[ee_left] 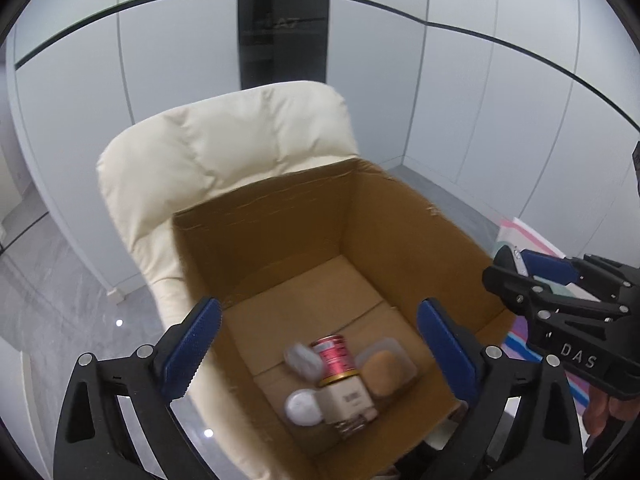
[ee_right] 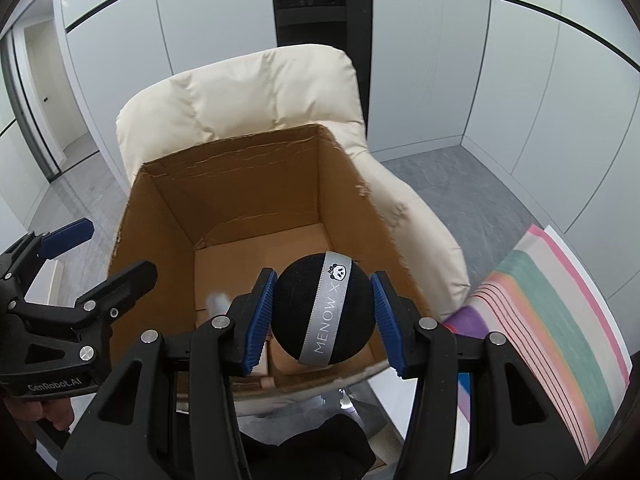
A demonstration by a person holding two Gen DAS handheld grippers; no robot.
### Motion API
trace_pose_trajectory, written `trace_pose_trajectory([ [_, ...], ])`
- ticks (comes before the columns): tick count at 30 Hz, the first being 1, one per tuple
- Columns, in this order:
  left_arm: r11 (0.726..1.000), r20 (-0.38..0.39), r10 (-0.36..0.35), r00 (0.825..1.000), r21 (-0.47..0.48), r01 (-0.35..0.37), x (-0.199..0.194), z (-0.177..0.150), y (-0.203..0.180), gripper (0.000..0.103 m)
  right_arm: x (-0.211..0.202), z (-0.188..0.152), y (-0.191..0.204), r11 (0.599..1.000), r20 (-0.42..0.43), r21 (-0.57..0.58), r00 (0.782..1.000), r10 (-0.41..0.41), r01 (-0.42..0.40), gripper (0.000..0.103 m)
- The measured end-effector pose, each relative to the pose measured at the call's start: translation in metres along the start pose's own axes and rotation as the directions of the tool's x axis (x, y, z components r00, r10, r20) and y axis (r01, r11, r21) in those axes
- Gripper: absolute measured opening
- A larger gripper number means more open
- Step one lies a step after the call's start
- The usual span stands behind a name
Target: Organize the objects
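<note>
Although the job reads as well advanced, it is not finished. The cream armchair [ee_left: 224, 148] carries the cardboard box [ee_left: 400, 232], which lies ahead of and below both sets of jaws with its top open. To the right of the right jaws a striped cloth [ee_right: 560, 320] lies outside the box; whether more things wait there I cannot tell.

The right gripper [ee_right: 323, 308] is clenched on a black puff [ee_right: 296, 304] with a grey ribbon reading MENOW — the puff sits squarely between the two blue pads, over the near edge of the box, not yet lowered in. The left gripper [ee_left: 318, 348] stands released, jaws wide and holding nothing.

Between and beyond the left jaws, on the box floor, several things already lie together: a red can [ee_left: 334, 356], a tan sponge in a clear case [ee_left: 386, 368], a small beige carton [ee_left: 348, 400], and two pale round pieces [ee_left: 302, 406] — blurred, so I cannot name them. Judging by this, the puff is at least one item left to drop in.
</note>
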State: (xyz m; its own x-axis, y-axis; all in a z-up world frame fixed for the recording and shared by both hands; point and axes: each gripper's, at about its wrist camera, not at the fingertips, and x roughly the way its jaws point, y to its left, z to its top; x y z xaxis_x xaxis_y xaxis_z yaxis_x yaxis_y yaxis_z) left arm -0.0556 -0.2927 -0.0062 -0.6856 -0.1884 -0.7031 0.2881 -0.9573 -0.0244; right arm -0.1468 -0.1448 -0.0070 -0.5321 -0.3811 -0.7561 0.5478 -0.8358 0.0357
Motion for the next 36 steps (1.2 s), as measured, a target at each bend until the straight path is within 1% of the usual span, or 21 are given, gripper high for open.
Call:
trace_pose_trajectory([
  [3, 0.999, -0.012, 0.029, 0.999, -0.015, -0.029, -0.001, -0.003, 0.014, 0.100, 0.004, 0.004, 0.014, 1.000, -0.002, -0.020, 1.000, 0.012, -0.012, 0.051],
  [9, 0.996, -0.009, 0.075, 0.997, -0.046, -0.075, -0.009, -0.010, 0.045, 0.101, 0.015, 0.011, 0.040, 0.998, -0.020, -0.043, 0.999, 0.034, -0.035, 0.051],
  [15, 0.991, -0.022, 0.103, 0.994, -0.089, -0.105, -0.014, -0.016, 0.074, 0.101, 0.021, 0.015, 0.058, 0.997, -0.028, -0.045, 0.998, 0.060, -0.061, 0.052],
  [16, 0.989, -0.021, 0.107, 0.994, -0.095, -0.109, -0.016, -0.017, 0.078, 0.101, 0.020, 0.016, 0.061, 0.997, -0.026, -0.043, 0.998, 0.065, -0.066, 0.054],
  [18, 0.988, -0.024, 0.115, 0.993, -0.106, -0.117, -0.017, -0.019, 0.085, 0.101, 0.021, 0.018, 0.065, 0.997, -0.024, -0.037, 0.997, 0.071, -0.072, 0.067],
  [19, 0.987, -0.025, 0.117, 0.993, -0.108, -0.119, -0.018, -0.020, 0.087, 0.101, 0.022, 0.019, 0.067, 0.996, -0.022, -0.032, 0.997, 0.078, -0.079, 0.071],
  [20, 0.986, -0.028, 0.120, 0.992, -0.112, -0.123, -0.019, -0.021, 0.090, 0.101, 0.022, 0.020, 0.069, 0.996, -0.021, -0.025, 0.996, 0.081, -0.082, 0.077],
  [23, 0.984, -0.030, 0.126, 0.992, -0.123, -0.129, -0.021, -0.023, 0.096, 0.101, 0.024, 0.021, 0.072, 0.996, -0.021, -0.013, 0.996, 0.087, -0.087, 0.087],
  [25, 0.983, -0.030, 0.128, 0.991, -0.131, -0.131, -0.021, -0.023, 0.100, 0.101, 0.025, 0.020, 0.074, 0.997, -0.023, -0.016, 0.997, 0.071, -0.072, 0.087],
  [26, 0.982, -0.031, 0.128, 0.991, -0.136, -0.131, -0.021, -0.023, 0.100, 0.101, 0.025, 0.020, 0.075, 0.998, -0.025, -0.023, 0.998, 0.061, -0.062, 0.089],
  [27, 0.982, -0.033, 0.126, 0.992, -0.139, -0.129, -0.020, -0.023, 0.100, 0.101, 0.025, 0.019, 0.076, 0.998, -0.027, -0.029, 0.998, 0.052, -0.053, 0.096],
  [28, 0.982, -0.037, 0.123, 0.992, -0.141, -0.127, -0.020, -0.023, 0.100, 0.101, 0.025, 0.019, 0.076, 0.999, -0.023, -0.031, 0.999, 0.043, -0.043, 0.098],
  [32, 0.982, -0.043, 0.121, 0.992, -0.141, -0.126, -0.017, -0.022, 0.095, 0.101, 0.023, 0.019, 0.072, 0.999, -0.011, -0.032, 0.999, 0.032, -0.032, 0.099],
  [36, 0.982, -0.055, 0.121, 0.991, -0.138, -0.128, -0.013, -0.019, 0.086, 0.101, 0.019, 0.016, 0.063, 0.999, -0.008, -0.040, 1.000, 0.005, -0.005, 0.102],
])
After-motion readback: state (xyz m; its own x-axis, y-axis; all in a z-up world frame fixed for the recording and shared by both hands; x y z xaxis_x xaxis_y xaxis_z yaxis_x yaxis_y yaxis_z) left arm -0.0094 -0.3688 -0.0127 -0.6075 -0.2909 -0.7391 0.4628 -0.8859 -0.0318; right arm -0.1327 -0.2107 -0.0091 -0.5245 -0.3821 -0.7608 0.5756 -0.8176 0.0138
